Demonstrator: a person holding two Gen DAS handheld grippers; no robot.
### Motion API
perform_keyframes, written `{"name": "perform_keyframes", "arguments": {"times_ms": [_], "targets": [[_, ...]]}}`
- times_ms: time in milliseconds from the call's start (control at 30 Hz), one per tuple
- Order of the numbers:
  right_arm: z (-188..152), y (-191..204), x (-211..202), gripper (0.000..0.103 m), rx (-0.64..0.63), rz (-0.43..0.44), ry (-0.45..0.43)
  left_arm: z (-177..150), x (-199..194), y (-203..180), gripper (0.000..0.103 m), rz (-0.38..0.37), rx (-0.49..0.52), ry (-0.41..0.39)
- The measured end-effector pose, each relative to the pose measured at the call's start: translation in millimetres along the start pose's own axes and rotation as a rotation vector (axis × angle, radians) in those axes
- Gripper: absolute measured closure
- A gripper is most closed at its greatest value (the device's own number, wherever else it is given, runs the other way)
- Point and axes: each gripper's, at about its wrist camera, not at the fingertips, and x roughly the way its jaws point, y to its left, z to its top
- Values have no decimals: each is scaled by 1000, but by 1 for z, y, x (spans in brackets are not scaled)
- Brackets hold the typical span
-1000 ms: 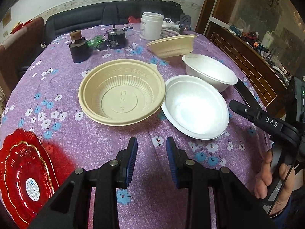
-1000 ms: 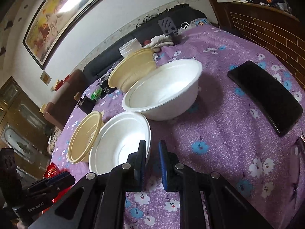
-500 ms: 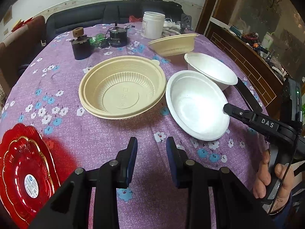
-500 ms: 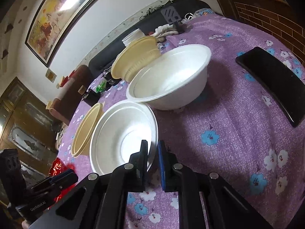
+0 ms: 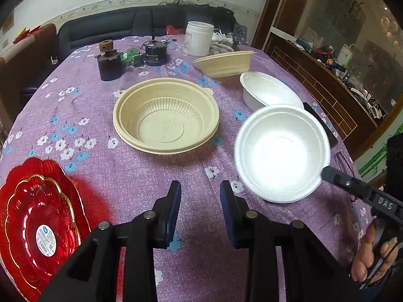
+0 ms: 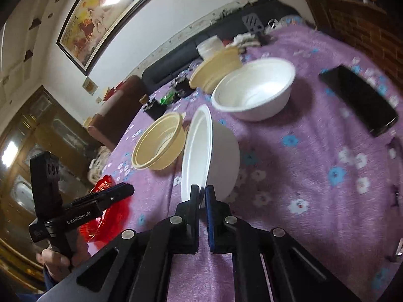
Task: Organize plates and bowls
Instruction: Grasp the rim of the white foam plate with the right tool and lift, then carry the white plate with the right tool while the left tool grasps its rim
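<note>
Now right gripper point(image 6: 202, 196) clamped on rim of tilted white foam bowl point(image 6: 214, 153), lifted off table point(image 6: 302, 176); left gripper point(image 5: 200, 201) apart, empty.

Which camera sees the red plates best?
The left wrist view: the red plates lie stacked at its lower left, label and scalloped rims clear. In the right wrist view the left gripper hides most of them, leaving a red sliver.

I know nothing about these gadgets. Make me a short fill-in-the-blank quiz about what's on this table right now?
1. The right gripper has its fingers shut on the rim of a ____ foam bowl.
2. The left gripper holds ____.
3. The stacked scalloped plates are coloured ____.
4. The big ribbed plastic bowl sits on a ____ flowered tablecloth.

Missing words: white; nothing; red; purple
</note>
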Motion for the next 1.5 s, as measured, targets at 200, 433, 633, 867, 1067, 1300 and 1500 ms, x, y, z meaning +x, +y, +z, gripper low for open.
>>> {"name": "perform_keyframes", "arguments": {"times_ms": [200,433,633,867,1067,1300,1500], "targets": [[-9,6,-8,97,31,119,45,-2,0,-6,72,-15,18,11],[-25,-5,-32,93,51,23,114,-2,7,-22,64,-41,45,33],[-25,-24,-45,86,59,-73,75,5,23,-45,64,-88,56,75],[-18,-46,-38,86,103,-105,52,15,40,-64,67,-62,85,85],[-21,-46,-28,86,91,-100,36,14,50,-80,86,-31,146,67],[-24,-39,-29,87,63,-136,14,8,48,-85,89,-64,173,74],[-24,-41,-27,87,67,-147,20,8,52,-78,68,-99,143,82]]}}
